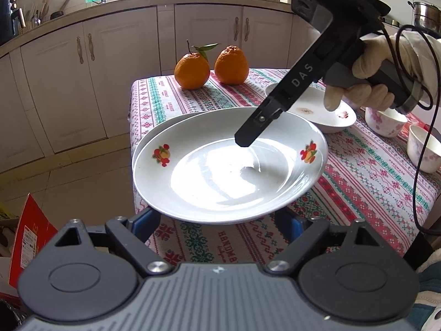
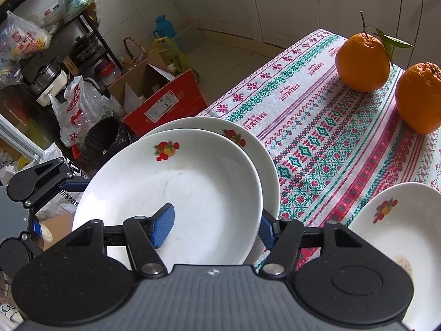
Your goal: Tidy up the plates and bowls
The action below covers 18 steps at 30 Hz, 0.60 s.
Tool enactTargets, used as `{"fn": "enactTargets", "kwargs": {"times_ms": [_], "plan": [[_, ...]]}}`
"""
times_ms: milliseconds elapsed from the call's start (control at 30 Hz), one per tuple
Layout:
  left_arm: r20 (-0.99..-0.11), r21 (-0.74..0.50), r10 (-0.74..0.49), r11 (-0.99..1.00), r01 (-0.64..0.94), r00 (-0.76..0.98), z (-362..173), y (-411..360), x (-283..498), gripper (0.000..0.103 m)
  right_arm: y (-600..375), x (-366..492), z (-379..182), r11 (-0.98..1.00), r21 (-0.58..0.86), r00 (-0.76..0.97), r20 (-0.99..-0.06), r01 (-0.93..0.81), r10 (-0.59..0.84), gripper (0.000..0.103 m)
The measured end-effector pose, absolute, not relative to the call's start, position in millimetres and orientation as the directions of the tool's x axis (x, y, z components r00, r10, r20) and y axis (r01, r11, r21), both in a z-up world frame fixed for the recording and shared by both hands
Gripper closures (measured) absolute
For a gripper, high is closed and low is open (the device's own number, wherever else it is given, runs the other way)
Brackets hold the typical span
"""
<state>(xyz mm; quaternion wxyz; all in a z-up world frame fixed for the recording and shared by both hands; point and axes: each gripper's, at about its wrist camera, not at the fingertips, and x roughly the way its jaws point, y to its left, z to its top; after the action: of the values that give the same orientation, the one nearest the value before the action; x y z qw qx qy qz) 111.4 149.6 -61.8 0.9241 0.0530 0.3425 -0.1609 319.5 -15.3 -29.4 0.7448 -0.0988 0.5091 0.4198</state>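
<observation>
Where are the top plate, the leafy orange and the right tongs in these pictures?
top plate [image 2: 176,182]: right wrist view, on its bare white centre.
leafy orange [image 1: 192,72]: left wrist view, on the middle of its peel.
right tongs [image 2: 215,227]: right wrist view, midway between the blue fingertips straddling the plate's rim.

Patterned tablecloth [image 1: 358,171] under plates [image 1: 228,165], oranges [image 1: 192,70], bowls [image 1: 386,121].

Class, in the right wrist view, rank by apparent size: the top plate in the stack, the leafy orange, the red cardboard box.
1. top plate
2. red cardboard box
3. leafy orange
The box lies farther off, so its true size is unsure.
</observation>
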Motion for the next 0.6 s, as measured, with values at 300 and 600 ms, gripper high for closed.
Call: {"fn": "enactTargets", "kwargs": {"times_ms": [300, 600], "plan": [[-0.651, -0.019, -0.265, 0.942, 0.334, 0.711, -62.3, 150.7, 112.8, 0.013, -21.6, 314.6, -25.7, 0.638, 0.289, 0.135, -0.837, -0.714, 0.53, 0.034], [-0.651, -0.024, -0.262, 0.945, 0.326, 0.712, -62.7, 151.6, 113.1, 0.011, -29.7, 308.3, -21.0, 0.646, 0.295, 0.143, -0.832, -0.704, 0.536, 0.034]]}}
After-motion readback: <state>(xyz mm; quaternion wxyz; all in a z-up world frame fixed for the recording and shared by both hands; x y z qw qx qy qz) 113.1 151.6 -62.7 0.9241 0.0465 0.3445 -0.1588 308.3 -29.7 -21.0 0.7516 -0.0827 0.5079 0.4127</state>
